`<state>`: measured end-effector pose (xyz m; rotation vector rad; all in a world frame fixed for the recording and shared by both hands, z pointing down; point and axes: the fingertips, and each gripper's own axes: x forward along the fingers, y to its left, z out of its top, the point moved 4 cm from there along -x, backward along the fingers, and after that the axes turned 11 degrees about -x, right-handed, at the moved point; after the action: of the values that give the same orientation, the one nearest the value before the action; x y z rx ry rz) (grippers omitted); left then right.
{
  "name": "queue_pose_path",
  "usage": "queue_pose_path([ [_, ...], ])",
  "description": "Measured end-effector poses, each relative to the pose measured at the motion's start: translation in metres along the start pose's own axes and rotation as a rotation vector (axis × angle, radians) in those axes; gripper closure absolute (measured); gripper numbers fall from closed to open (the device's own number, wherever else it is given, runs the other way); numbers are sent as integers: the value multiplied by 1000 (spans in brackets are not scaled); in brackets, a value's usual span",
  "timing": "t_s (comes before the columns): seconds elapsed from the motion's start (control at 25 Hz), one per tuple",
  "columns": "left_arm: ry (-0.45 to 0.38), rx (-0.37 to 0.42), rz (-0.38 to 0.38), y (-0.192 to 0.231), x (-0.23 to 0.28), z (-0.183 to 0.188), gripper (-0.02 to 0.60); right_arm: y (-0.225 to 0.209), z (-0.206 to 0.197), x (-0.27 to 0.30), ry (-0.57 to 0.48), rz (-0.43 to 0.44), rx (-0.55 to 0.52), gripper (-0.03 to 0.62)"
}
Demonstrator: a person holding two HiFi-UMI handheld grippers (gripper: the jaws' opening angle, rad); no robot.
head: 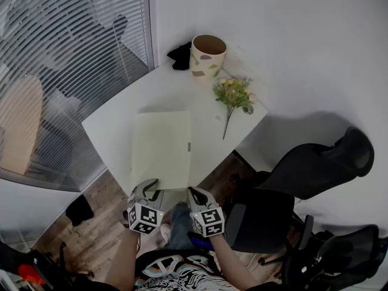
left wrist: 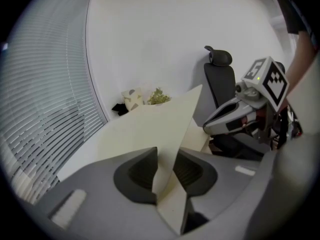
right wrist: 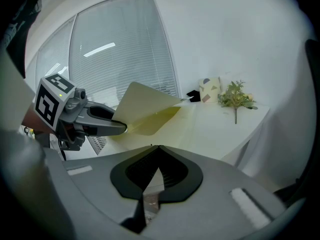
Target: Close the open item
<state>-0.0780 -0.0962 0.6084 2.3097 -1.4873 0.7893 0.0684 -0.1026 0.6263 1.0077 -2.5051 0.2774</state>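
A pale yellow folder [head: 160,150] lies on the white table [head: 115,123] with its near edge toward me. Its cover [right wrist: 145,106] is lifted and slants up at an angle. My left gripper [head: 148,187] is at the folder's near left corner; the thin cover [left wrist: 155,129] runs between its jaws with a visible gap beside it, so the gripper [left wrist: 165,171] is open. My right gripper [head: 193,191] hovers off the table's near edge, just right of the left one, shut and with nothing held [right wrist: 154,149]. It appears in the left gripper view too [left wrist: 206,129].
At the table's far end stand a patterned pot [head: 208,53], a black object [head: 180,56] and a small flower bunch [head: 233,93]. A window with blinds [head: 54,71] runs along the left. Black office chairs [head: 303,174] sit to the right of the table.
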Motion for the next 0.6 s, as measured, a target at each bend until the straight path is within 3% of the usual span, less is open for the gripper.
queue_pose_path([
  [0.6,114,20,-72,-6,11,-9,422,1,0,1,-5,-4,8,594],
])
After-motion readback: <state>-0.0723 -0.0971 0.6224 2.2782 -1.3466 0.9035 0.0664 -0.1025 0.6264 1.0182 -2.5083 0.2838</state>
